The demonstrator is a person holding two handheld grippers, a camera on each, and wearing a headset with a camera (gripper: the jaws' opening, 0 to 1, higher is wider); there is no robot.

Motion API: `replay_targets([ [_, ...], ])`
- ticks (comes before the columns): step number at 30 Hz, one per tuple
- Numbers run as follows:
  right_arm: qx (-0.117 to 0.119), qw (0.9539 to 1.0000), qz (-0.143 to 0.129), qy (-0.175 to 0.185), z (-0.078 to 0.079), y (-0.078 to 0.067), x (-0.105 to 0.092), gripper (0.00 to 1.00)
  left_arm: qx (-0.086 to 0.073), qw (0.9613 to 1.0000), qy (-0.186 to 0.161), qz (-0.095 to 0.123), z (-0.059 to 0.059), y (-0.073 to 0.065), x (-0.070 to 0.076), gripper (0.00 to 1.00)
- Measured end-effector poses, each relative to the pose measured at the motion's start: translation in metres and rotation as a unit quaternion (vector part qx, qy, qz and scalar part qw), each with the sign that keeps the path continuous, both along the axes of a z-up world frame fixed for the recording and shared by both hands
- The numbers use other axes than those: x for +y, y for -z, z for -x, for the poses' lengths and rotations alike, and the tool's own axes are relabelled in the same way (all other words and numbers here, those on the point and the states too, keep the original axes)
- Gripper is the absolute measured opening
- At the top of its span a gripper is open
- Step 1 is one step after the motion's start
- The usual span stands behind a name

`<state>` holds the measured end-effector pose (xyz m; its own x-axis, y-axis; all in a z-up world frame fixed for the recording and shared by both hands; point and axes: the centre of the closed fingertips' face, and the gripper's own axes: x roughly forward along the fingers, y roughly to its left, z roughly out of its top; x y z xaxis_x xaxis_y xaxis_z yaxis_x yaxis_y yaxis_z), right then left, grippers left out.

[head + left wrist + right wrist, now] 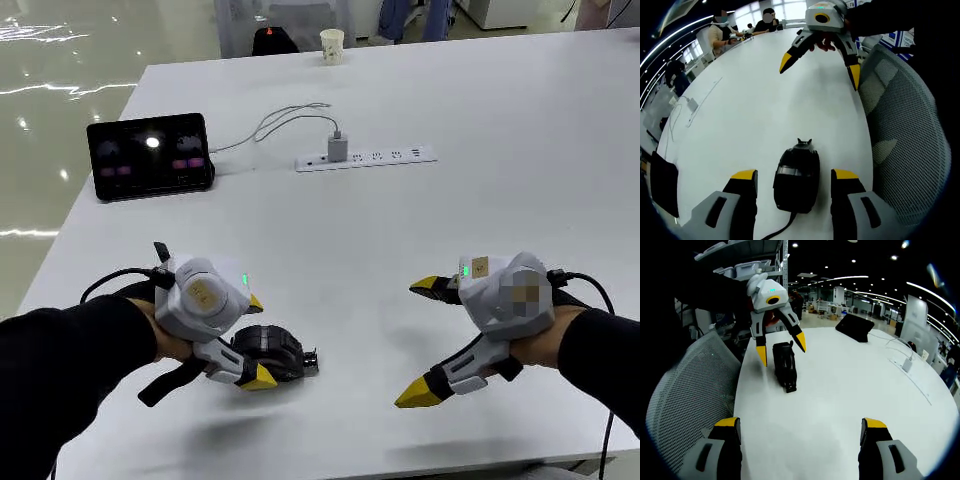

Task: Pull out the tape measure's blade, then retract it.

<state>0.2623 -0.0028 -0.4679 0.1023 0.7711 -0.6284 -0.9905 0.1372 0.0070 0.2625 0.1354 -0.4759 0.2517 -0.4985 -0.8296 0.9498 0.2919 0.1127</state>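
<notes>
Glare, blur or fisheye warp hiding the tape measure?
Head view: sharp, glare on the glossy floor, soft shadow by the black tape measure. Left gripper view: fisheye curves the white table, tape measure crisp. Right gripper view: dim room, ceiling spots, tape measure clear.

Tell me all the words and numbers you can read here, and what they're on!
No text here can be read.
Tablet screen: glowing shapes, too blurred to read.
Sticker on the left gripper: too small to read.
Paper cup: any print is too small to read.
Power strip: markings too small to read.
Tape measure: no legible label.
</notes>
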Motion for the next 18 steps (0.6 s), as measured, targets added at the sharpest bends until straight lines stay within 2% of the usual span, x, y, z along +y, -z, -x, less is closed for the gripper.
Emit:
replay_targets([
  [4, 0.003, 1.0, -0.002, -0.004, 0.001, 0.0, 0.004, 0.99, -0.005, 0.9999, 0.007, -0.009, -0.001, 0.002, -0.002, 0.44],
  [8, 0.003, 1.0, -0.004, -0.008, 0.001, -0.002, 0.007, 0.99, 0.001, 0.9998, 0.007, -0.016, -0.002, 0.004, -0.002, 0.33],
  [9, 0.003, 0.9999, -0.003, -0.01, 0.001, -0.002, 0.009, 0.99, 0.008, 0.9995, 0.021, -0.023, 0.002, 0.006, -0.003, 0.31],
  [10, 0.002, 0.9999, -0.003, -0.012, 0.001, -0.002, 0.01, 0.99, 0.0, 0.9996, 0.015, -0.026, 0.0, 0.007, -0.003, 0.3],
  [18, 0.007, 0.9998, -0.001, -0.016, 0.001, 0.004, 0.02, 0.99, 0.009, 0.9991, 0.025, -0.032, 0.002, 0.009, -0.002, 0.29],
])
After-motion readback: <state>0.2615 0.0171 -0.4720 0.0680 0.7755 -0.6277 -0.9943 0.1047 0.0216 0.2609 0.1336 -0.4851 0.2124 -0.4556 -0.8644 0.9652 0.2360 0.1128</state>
